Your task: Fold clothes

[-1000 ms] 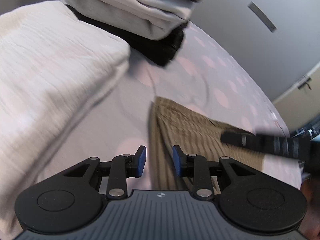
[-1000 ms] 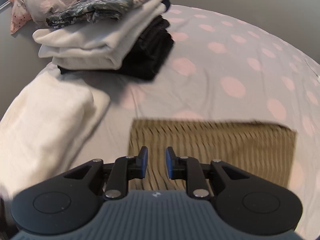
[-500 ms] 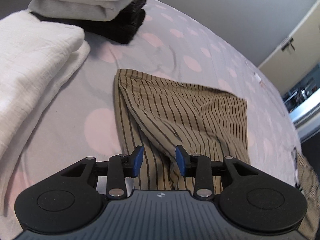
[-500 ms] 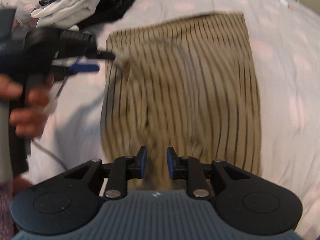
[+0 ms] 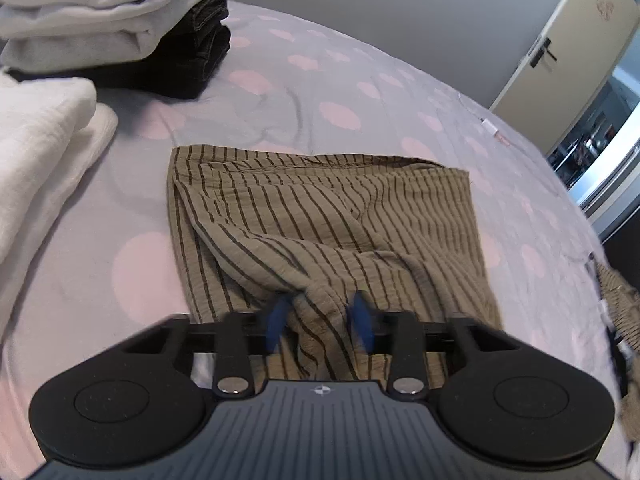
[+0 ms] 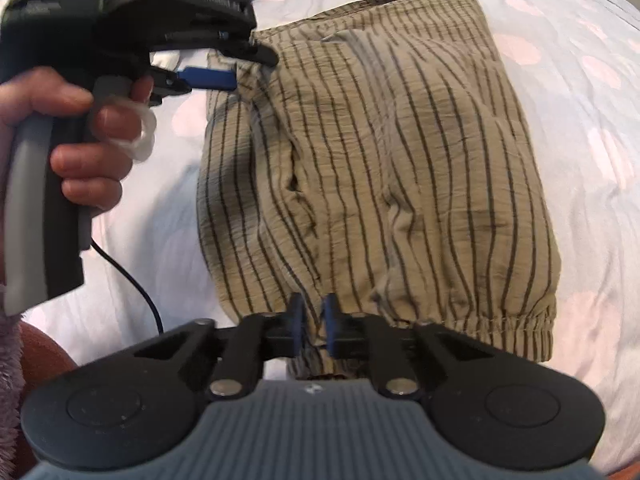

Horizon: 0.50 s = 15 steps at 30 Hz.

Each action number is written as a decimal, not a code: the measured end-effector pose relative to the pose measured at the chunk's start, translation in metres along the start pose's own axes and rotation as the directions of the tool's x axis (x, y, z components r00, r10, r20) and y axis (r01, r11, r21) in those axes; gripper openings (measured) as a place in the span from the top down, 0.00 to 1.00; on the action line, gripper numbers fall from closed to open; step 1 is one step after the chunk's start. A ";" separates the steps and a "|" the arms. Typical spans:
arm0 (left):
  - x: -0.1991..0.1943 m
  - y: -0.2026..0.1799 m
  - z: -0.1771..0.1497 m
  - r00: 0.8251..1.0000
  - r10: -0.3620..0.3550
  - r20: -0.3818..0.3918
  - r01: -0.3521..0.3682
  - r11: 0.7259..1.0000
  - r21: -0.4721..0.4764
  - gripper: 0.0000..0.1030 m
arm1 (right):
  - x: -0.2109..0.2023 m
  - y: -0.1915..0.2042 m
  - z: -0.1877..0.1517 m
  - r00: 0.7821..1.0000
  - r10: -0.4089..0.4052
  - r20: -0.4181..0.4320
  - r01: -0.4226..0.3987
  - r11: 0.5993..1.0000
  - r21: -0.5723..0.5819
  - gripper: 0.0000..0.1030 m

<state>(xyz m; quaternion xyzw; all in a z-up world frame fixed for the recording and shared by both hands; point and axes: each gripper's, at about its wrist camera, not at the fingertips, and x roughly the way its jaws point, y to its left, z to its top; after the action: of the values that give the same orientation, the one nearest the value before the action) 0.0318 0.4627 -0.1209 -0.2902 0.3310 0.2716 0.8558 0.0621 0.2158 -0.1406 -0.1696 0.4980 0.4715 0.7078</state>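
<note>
A tan garment with dark stripes (image 5: 320, 216) lies on the bed, its elastic waistband (image 6: 500, 320) toward the right wrist camera. My left gripper (image 5: 320, 320) is open, with a raised fold of the striped cloth between its blue pads. In the right wrist view the left gripper (image 6: 236, 68) sits at the garment's far left edge, held by a hand. My right gripper (image 6: 313, 326) has its jaws a narrow gap apart at the waistband's near edge; I cannot tell whether they pinch cloth.
The bed sheet (image 5: 320, 92) is grey with pink dots. A stack of folded clothes (image 5: 120, 32), white over black, stands at the far left. A folded white towel (image 5: 40, 160) lies left of the garment. A door (image 5: 560, 40) stands at the far right.
My left gripper has moved forward onto the garment and a fold of cloth now sits between its jaws. My right gripper has come in to the waistband edge.
</note>
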 end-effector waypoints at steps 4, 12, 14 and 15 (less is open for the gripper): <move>-0.017 -0.005 0.000 0.996 0.014 0.092 -0.019 0.999 0.048 0.95 | -0.017 -0.003 0.000 0.998 0.033 0.044 -0.033 0.999 0.019 0.98; -0.028 0.005 -0.005 0.985 0.152 0.085 -0.158 0.984 0.078 0.96 | -0.036 0.011 -0.004 0.990 0.130 0.050 -0.130 0.991 -0.009 0.99; -0.015 0.007 -0.009 0.982 0.182 0.042 -0.186 0.978 0.099 0.96 | -0.026 0.009 -0.007 0.992 0.123 0.021 -0.123 0.992 0.009 0.99; -0.010 0.008 -0.010 0.980 0.199 0.030 -0.201 0.974 0.107 0.95 | -0.020 0.008 -0.008 0.992 0.123 0.004 -0.123 0.992 0.023 0.98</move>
<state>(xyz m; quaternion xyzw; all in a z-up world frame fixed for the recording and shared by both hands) 0.0162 0.4581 -0.1222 -0.2054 0.3645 0.3405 0.8420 0.0502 0.2041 -0.1256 -0.1296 0.5118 0.5088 0.6799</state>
